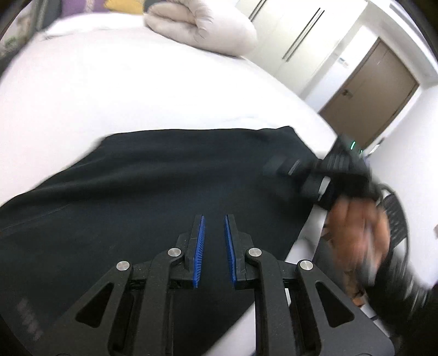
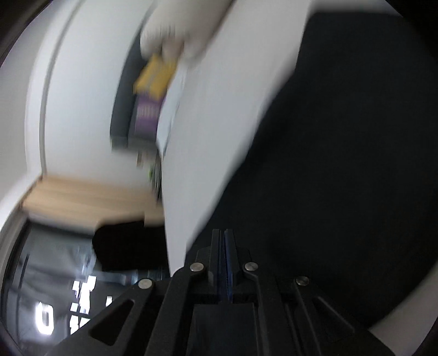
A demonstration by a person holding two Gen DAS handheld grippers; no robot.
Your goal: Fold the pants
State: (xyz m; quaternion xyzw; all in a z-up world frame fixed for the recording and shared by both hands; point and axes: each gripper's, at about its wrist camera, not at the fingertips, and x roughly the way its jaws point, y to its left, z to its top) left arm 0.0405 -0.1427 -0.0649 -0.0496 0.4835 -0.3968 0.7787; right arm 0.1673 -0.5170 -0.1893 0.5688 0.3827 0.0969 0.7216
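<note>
A white bed [image 1: 137, 90] fills the left view, and the black pants [image 1: 153, 191] are spread flat across it from 9 to 3 o'clock, already looking doubled over. A rolled duvet [image 1: 202, 24] lies at 12 o'clock. The left gripper [image 1: 214, 221] is held over the cloth with its jaws apart and nothing between them. The right gripper [image 2: 225, 238], seen at 3 o'clock beside the pants' edge, has its jaws pressed together; whether cloth is pinched cannot be told. A fold could go askew if only one layer is caught, or if a hasty pull drags the pants. Both views are smeared by blur, and the pants are cut off at 9 o'clock.
</note>
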